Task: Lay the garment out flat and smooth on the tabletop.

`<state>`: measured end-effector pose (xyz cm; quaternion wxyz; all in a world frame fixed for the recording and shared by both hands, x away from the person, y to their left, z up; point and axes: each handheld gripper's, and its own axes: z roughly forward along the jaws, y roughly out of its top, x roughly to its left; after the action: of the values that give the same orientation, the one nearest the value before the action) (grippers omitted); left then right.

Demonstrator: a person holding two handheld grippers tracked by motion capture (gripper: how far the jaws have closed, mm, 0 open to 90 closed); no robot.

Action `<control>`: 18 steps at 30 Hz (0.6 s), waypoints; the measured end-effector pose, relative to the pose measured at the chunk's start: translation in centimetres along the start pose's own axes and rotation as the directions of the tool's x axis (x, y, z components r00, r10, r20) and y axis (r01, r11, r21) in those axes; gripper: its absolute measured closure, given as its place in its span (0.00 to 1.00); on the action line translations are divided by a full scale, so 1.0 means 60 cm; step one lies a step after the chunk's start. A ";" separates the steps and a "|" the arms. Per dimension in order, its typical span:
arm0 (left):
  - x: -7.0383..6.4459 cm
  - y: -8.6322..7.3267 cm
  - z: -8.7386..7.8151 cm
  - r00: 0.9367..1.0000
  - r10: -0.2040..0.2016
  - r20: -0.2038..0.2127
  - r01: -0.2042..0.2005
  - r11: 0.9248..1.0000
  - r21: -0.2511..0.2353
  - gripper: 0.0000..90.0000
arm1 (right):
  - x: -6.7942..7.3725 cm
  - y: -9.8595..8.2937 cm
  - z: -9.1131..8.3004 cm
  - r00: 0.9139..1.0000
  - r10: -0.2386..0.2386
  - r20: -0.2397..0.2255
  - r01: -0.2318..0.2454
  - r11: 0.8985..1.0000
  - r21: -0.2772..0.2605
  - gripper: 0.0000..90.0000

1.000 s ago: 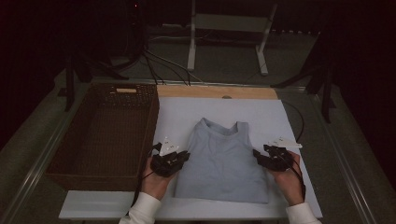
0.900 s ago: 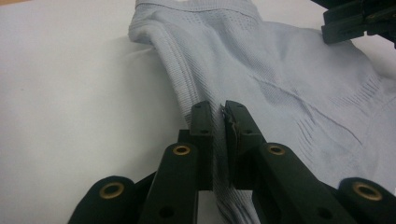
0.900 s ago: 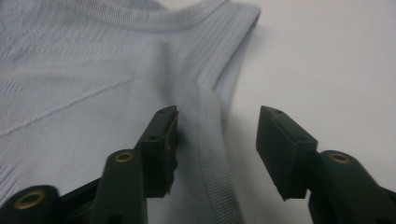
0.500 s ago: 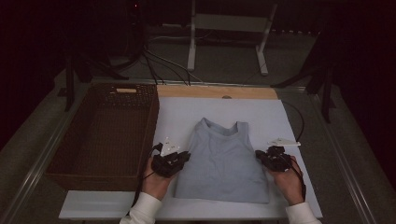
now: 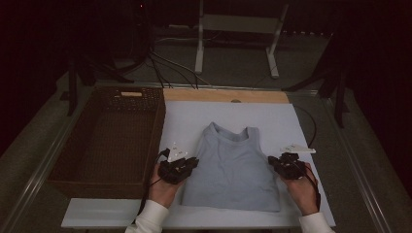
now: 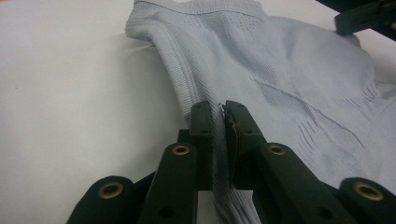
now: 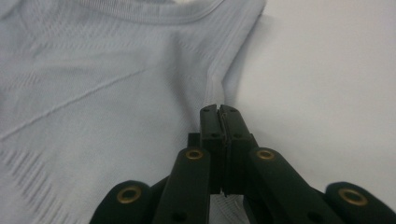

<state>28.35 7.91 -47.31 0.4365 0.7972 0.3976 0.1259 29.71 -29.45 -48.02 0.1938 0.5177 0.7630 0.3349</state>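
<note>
A light blue tank top (image 5: 231, 165) lies flat on the white board (image 5: 194, 116), neckline away from me. My left gripper (image 5: 191, 162) is at the top's left side edge, below the armhole. In the left gripper view, the left gripper (image 6: 220, 106) has its jaws pinched on that ribbed edge of the tank top (image 6: 289, 70). My right gripper (image 5: 273, 160) is at the opposite side edge. In the right gripper view, the right gripper (image 7: 218, 108) is shut on the seam of the tank top (image 7: 102, 70) under the armhole.
A dark wicker basket (image 5: 63, 167) stands left of the board, close to my left hand. A wooden strip (image 5: 223, 95) borders the board's far edge. Cables and a stand lie beyond the table. The other gripper (image 6: 364, 16) shows far off in the left gripper view.
My right gripper has shifted slightly toward me along the top's right edge and lowered onto it. The left gripper has hardly moved.
</note>
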 end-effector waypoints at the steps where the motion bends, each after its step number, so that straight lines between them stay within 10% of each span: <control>1: 0.000 0.001 0.000 1.000 0.001 0.001 -0.001 1.000 0.000 0.92 | 0.000 -0.001 -0.006 1.000 0.001 0.000 -0.001 1.000 -0.009 1.00; 15: -0.023 0.002 0.016 0.999 0.040 0.034 -0.040 0.999 0.016 0.88 | -0.005 -0.026 -0.067 0.999 0.003 0.054 0.000 0.999 -0.047 1.00; 18: -0.024 0.002 0.015 0.998 0.041 0.037 -0.041 0.999 0.004 0.73 | -0.018 -0.033 -0.069 0.993 0.022 0.114 -0.017 0.999 -0.044 1.00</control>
<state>27.98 6.28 -47.50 0.4389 0.8085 0.3734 0.1193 26.13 -32.22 -46.59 0.2449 0.5391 0.7384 0.3229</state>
